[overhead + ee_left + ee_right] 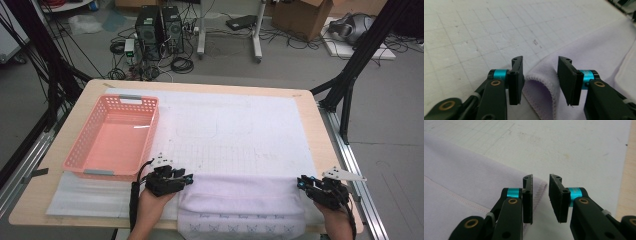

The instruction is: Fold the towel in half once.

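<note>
Now we've got the lilac towel [240, 200] lying long along the table's near edge [90, 221], 1 corner per gripper. Left gripper [540, 81] and right gripper [540, 196] both gape, unclenched, each straddling its corner.

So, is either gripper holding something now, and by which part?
Nothing is held. Both the left gripper and right gripper stand open at the towel's corners.

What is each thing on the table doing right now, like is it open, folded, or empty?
Left gripper: jaws open, a folded towel corner between them, not pinched.
Right gripper: jaws open, astride the towel's corner edge, not pinched.
Towel: pale purple, folded over, lying flat, near edge hanging off the table.
Basket: pink, upright, empty.
Mat: white, spread flat under everything.
</note>
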Demonstrator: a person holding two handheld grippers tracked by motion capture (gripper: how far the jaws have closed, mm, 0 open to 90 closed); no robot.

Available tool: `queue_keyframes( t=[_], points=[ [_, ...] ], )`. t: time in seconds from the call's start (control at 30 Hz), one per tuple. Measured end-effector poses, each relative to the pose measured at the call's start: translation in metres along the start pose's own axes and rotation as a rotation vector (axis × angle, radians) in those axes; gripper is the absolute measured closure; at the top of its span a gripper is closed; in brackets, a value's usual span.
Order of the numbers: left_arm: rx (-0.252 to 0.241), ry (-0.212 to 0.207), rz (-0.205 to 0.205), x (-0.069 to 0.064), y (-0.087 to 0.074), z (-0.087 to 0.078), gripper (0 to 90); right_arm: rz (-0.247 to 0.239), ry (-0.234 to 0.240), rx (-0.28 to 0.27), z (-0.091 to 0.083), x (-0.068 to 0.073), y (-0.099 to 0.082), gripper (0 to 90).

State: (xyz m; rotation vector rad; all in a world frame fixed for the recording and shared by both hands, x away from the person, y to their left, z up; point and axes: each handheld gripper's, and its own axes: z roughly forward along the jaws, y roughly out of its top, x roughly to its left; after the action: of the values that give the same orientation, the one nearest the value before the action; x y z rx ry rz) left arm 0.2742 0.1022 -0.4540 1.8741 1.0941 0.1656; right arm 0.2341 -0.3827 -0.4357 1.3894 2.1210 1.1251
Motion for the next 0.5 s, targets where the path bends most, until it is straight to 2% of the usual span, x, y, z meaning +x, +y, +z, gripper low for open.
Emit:
queue_keyframes(
  t=[0.07, 0.13, 0.17, 0.33, 0.4, 0.5],
  points=[
    [-0.001, 0.015, 0.008, 0.0, 0.002, 0.001, 60.5, -0.014, 0.007, 0.003, 0.001, 0.002, 0.001, 72.1],
    [-0.007, 0.087, 0.007, 0.0, 0.006, 0.002, 59.1, -0.02, 0.01, 0.001, 0.002, 0.005, 0.002, 71.8],
    [-0.01, 0.106, -0.002, 0.002, 0.008, 0.001, 56.6, -0.022, 0.013, 0.001, 0.002, 0.006, 0.003, 71.7],
    [-0.058, 0.116, -0.017, 0.005, 0.011, -0.007, 55.8, -0.032, 0.026, -0.017, 0.0, 0.008, 0.004, 71.0],
    [-0.075, 0.097, -0.036, 0.007, 0.01, -0.011, 55.7, -0.028, 0.029, -0.021, -0.002, 0.008, 0.005, 70.8],
    [-0.074, 0.101, -0.044, 0.009, 0.006, -0.014, 55.8, -0.022, 0.029, -0.024, -0.002, 0.009, 0.005, 70.1]
  ],
)
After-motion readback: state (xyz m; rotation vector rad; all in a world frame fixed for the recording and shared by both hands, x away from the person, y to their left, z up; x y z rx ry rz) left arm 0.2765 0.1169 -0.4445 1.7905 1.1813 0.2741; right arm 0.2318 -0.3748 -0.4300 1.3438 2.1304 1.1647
